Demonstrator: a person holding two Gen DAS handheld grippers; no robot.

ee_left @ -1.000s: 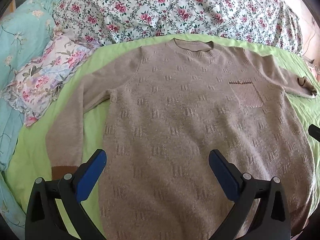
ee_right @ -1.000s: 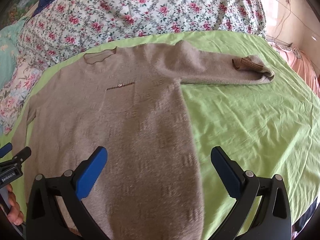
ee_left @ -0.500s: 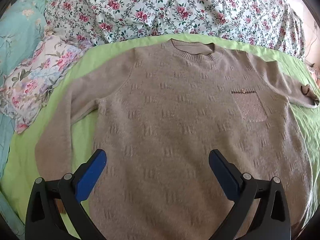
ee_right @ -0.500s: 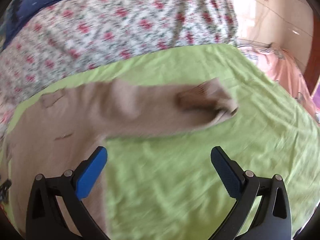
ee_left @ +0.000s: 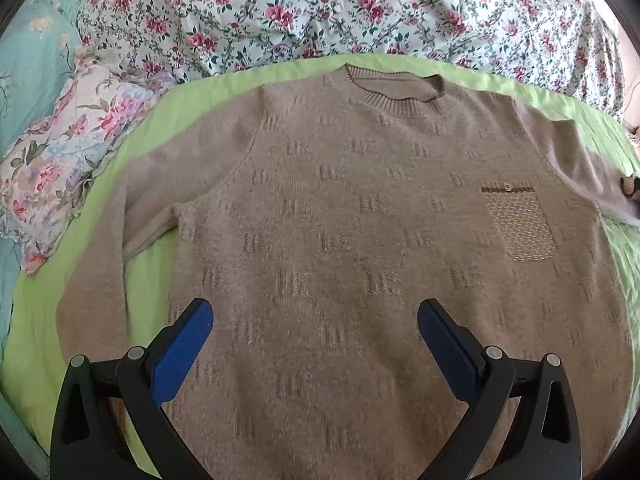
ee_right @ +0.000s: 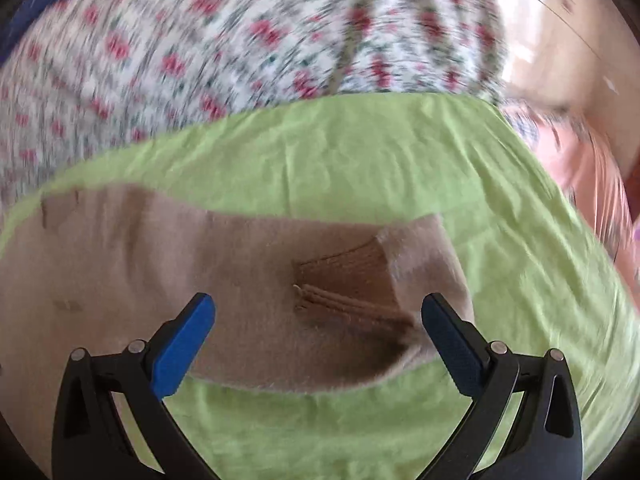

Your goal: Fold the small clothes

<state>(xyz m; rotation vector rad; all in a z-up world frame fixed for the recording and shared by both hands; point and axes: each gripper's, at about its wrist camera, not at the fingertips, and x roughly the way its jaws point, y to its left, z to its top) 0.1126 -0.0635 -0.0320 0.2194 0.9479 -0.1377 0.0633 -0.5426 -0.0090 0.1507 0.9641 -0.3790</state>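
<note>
A tan knit sweater (ee_left: 344, 240) lies flat, front up, on a green sheet (ee_left: 104, 216), collar at the far side and a woven chest pocket (ee_left: 520, 228) at the right. My left gripper (ee_left: 314, 324) is open over the sweater's lower body, holding nothing. In the right wrist view the sweater's right sleeve (ee_right: 240, 280) lies across the green sheet (ee_right: 360, 160) with its brown ribbed cuff (ee_right: 344, 284) folded back. My right gripper (ee_right: 318, 320) is open just above that cuff, its fingers on either side of it.
A floral quilt (ee_left: 360, 8) is bunched along the far side of the bed. A floral pillow (ee_left: 68, 152) and teal bedding (ee_left: 28, 60) lie at the left. Pink fabric (ee_right: 584, 184) lies beyond the sheet's right edge.
My right gripper has swung right and forward from the sweater's body to the right sleeve cuff. My left gripper has moved a little forward and right over the sweater's body. Both stayed open.
</note>
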